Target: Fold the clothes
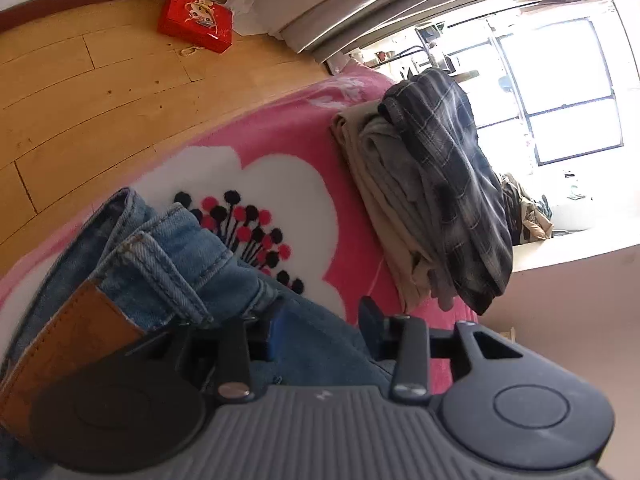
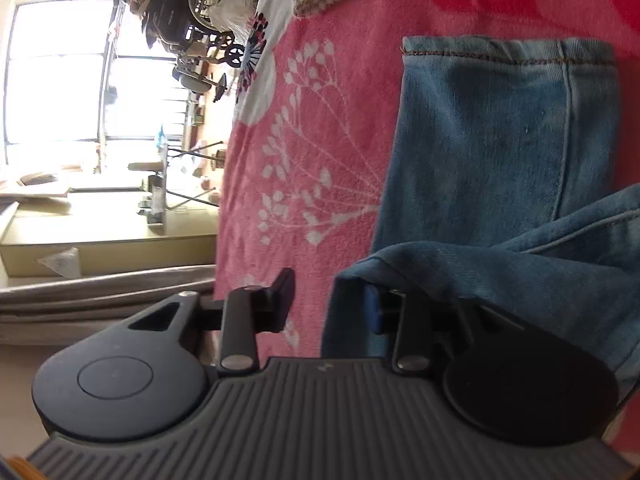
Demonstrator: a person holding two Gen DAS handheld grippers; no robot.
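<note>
Left gripper [image 1: 320, 324] & right gripper [image 2: 330, 300], jaws apart w/ denim between, worked jeans [image 1: 168, 256] on pink blanket [image 1: 360, 260]; folded pile [image 1: 432, 200] done, jeans part-folded.

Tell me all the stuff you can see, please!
jeans: one pair, blue, on the blanket by both grippers
blanket: one, pink with white flowers, under the clothes
folded clothes: one stack, beige, grey and dark plaid, on the blanket
box: one, red, on the wooden floor
left gripper: one, black, jaws apart, denim between them
right gripper: one, black, jaws apart, denim edge at one finger
</note>
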